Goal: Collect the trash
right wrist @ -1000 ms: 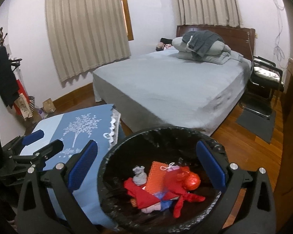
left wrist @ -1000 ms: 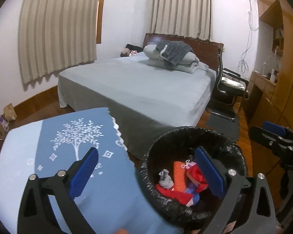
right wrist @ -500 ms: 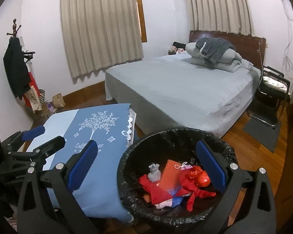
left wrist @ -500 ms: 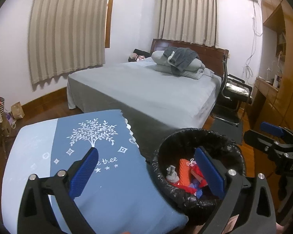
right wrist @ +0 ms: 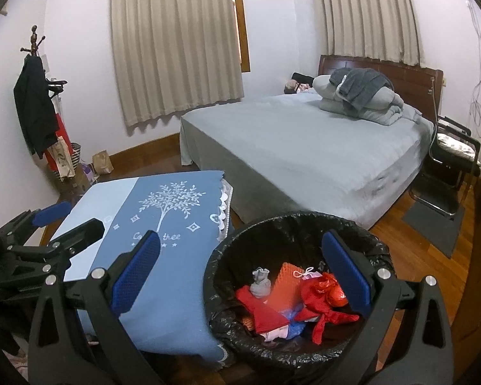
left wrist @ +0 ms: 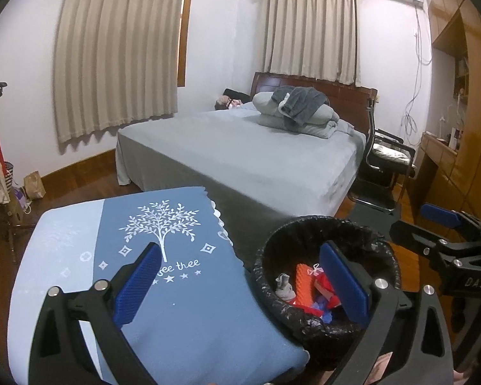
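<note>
Even, soft indoor light, sharp focus, strong fisheye curvature, dark vignetted corners

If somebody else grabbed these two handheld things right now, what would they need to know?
Left tool: open, empty.
Right tool: open, empty.
Round bin with black plastic liner stands beside the blue tree-print tablecloth, holding red wrappers, an orange ridged piece and a small grey bundle.
Done: that trash is binned.
Left: no loose trash shows on the cloth; check elsewhere.
</note>
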`<state>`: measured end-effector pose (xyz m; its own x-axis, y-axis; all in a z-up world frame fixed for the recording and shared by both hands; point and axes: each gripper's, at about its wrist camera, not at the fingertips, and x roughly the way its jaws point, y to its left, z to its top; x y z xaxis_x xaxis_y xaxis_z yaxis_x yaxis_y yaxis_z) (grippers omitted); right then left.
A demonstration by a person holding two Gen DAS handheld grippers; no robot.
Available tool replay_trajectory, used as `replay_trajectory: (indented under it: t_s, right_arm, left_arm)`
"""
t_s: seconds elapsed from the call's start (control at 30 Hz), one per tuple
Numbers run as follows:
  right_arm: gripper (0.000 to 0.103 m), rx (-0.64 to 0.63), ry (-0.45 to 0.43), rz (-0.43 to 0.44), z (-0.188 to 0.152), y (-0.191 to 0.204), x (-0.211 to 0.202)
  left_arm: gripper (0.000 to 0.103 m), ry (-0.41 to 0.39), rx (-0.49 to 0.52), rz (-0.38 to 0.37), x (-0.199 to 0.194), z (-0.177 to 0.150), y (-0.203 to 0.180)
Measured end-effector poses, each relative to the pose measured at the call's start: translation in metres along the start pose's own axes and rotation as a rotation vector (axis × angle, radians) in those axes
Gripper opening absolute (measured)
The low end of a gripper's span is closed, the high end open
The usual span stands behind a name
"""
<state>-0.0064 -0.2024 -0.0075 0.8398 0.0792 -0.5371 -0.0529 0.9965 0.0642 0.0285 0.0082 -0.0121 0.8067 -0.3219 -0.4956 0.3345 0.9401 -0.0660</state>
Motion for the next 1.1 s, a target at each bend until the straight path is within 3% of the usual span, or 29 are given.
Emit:
replay_trajectory:
  t_s: [1.1]
  right_arm:
    - [0.098, 0.003, 0.0, -0.001, -0.0022, 0.0031, -0.003]
  left_arm:
    - [0.097, -0.003, 0.002, 0.004, -0.003, 0.0003, -0.0002]
